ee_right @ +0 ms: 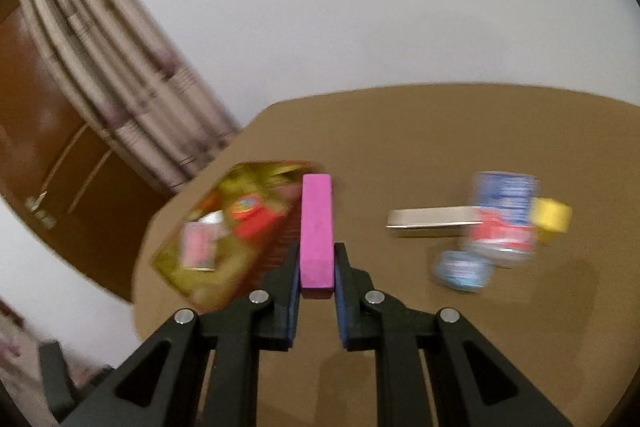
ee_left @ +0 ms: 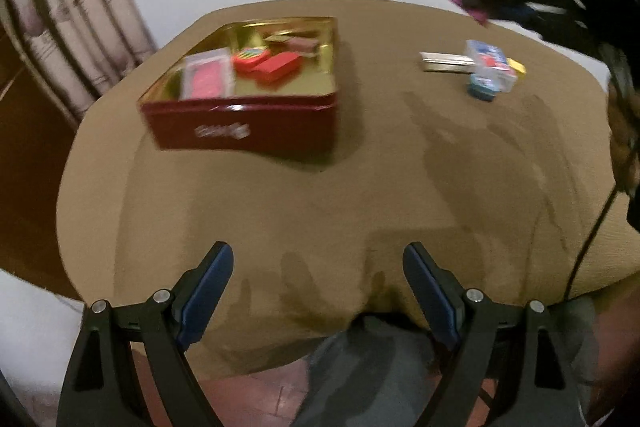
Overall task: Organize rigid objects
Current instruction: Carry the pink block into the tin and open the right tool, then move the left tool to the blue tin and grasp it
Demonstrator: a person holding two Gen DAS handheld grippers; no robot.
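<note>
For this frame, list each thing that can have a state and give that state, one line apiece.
Red metal tin with gold inside: lid off, holding several small boxes.
Pink rectangular block: clamped, lifted off the table.
Right gripper: shut on the pink block.
Left gripper: open, nothing between its fingers.
Flat silver tin: closed, lying on the brown tablecloth.
Blue and red clear box: stacked on other items; blurred.

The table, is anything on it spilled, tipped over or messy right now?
Nothing looks spilled. The loose pile on the brown table is jumbled, with a clear box leaning on smaller items. The red tin sits flat, and the right gripper holds a pink block.
</note>
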